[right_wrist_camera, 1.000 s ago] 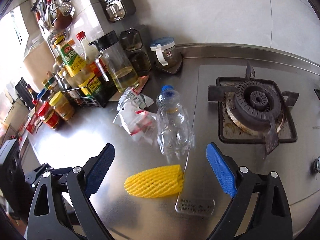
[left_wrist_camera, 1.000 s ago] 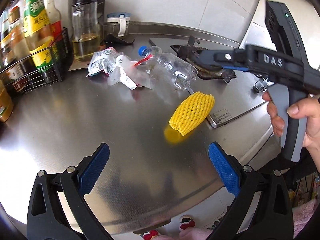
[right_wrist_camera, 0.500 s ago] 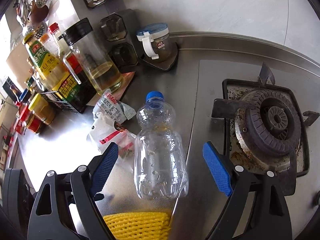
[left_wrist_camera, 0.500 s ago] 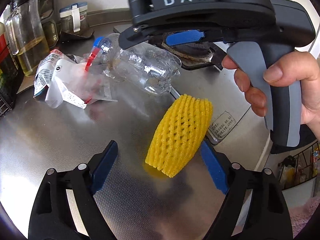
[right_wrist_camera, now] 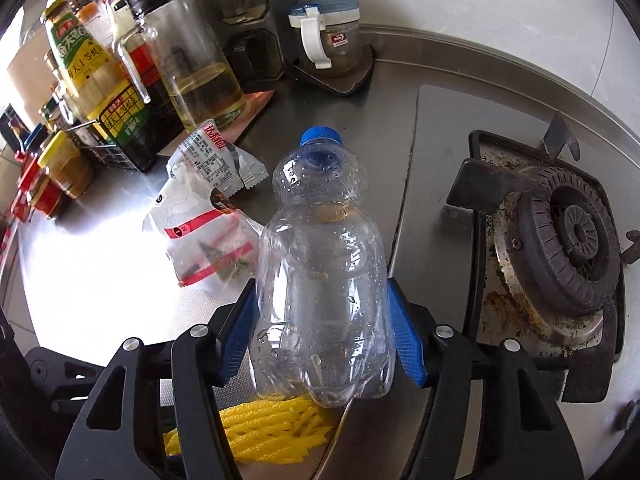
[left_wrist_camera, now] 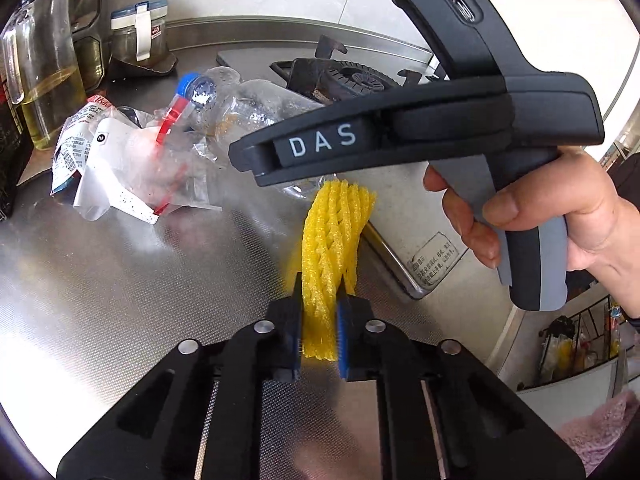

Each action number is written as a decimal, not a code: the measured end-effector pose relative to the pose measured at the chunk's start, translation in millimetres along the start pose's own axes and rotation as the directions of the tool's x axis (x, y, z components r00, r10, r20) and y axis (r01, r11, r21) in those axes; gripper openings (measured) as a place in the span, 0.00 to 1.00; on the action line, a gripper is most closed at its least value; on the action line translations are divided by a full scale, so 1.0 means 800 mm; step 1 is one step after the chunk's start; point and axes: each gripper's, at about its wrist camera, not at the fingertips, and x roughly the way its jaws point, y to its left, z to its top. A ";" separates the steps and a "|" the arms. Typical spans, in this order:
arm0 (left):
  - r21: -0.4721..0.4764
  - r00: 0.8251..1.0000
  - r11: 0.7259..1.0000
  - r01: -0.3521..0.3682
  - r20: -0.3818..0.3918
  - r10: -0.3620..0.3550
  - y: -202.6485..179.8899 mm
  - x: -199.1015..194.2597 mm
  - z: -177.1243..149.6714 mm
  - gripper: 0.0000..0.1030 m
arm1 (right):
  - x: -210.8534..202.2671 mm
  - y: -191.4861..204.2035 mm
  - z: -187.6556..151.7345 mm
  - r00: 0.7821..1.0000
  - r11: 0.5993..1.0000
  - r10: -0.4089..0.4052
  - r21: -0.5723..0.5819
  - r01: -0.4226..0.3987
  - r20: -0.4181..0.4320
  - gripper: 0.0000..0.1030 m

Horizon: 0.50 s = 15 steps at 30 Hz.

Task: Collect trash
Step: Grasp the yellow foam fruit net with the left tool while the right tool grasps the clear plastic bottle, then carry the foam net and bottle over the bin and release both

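At lower centre of the left wrist view, the left gripper (left_wrist_camera: 319, 338) is closing, squeezing the yellow foam net sleeve (left_wrist_camera: 332, 248). The right gripper (right_wrist_camera: 322, 338) is closing around the clear plastic bottle with blue cap (right_wrist_camera: 320, 264), pads touching it, on the steel counter (right_wrist_camera: 92, 280).
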 end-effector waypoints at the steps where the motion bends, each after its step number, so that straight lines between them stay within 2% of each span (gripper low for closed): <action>1: -0.006 1.000 1.000 -0.002 -0.002 0.002 0.001 -0.002 0.000 0.10 | -0.001 0.000 -0.001 1.000 1.000 0.005 0.008 -0.006 0.004 0.61; 5: -0.012 0.999 0.999 -0.039 -0.001 0.039 0.001 -0.015 -0.009 0.09 | -0.013 -0.004 -0.004 1.000 0.999 0.013 0.034 -0.014 0.027 0.61; 7: -0.026 0.997 0.996 -0.080 0.011 0.080 0.004 -0.024 -0.011 0.09 | -0.024 -0.004 -0.007 0.999 0.999 0.017 0.038 -0.018 0.047 0.61; 15: -0.106 0.986 0.983 -0.148 0.064 0.155 -0.001 -0.079 -0.042 0.09 | -0.092 0.001 -0.041 0.990 0.997 0.060 0.042 -0.066 0.128 0.61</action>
